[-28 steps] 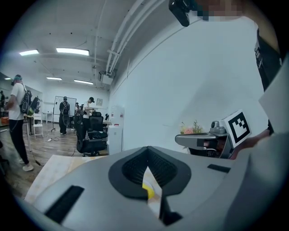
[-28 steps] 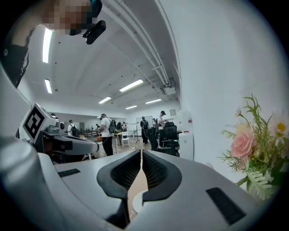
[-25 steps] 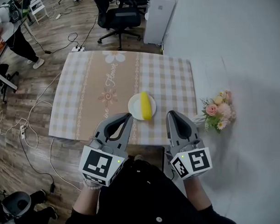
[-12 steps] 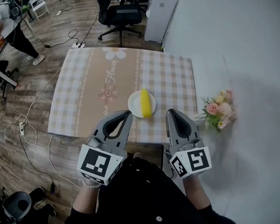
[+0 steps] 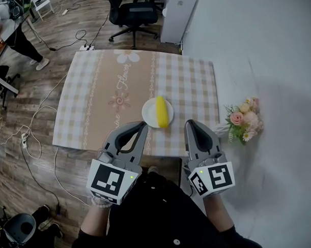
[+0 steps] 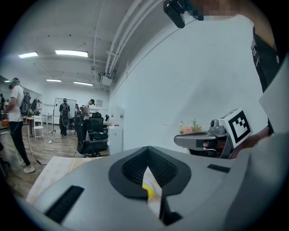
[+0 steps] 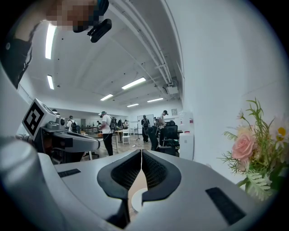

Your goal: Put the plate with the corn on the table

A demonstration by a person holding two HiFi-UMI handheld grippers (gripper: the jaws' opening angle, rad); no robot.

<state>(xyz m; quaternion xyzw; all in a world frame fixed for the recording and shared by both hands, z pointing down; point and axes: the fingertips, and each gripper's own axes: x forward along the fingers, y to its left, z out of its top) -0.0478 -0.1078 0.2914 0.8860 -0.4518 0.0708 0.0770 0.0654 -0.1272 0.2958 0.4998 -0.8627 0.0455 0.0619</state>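
Left hand-held gripper (image 5: pixel 141 127) closed | right hand-held gripper (image 5: pixel 188 125) closed | plate (image 5: pixel 149 115) with corn (image 5: pixel 161 111) ahead between them

R hand-held gripper (image 7: pixel 141 151): jaws together, empty | plate (image 7: pixel 135 202) below | flowers (image 7: pixel 246 146) rt

The beige checked tablecloth (image 5: pixel 93 97) looks matt and soft, the small round white plate (image 5: pixel 149 115) smooth and faintly glossy, the brown plank floor (image 5: pixel 60 27) dull-sheened wood.

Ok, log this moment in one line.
plate with corn: on table | left gripper: shut, empty | right gripper: shut, empty
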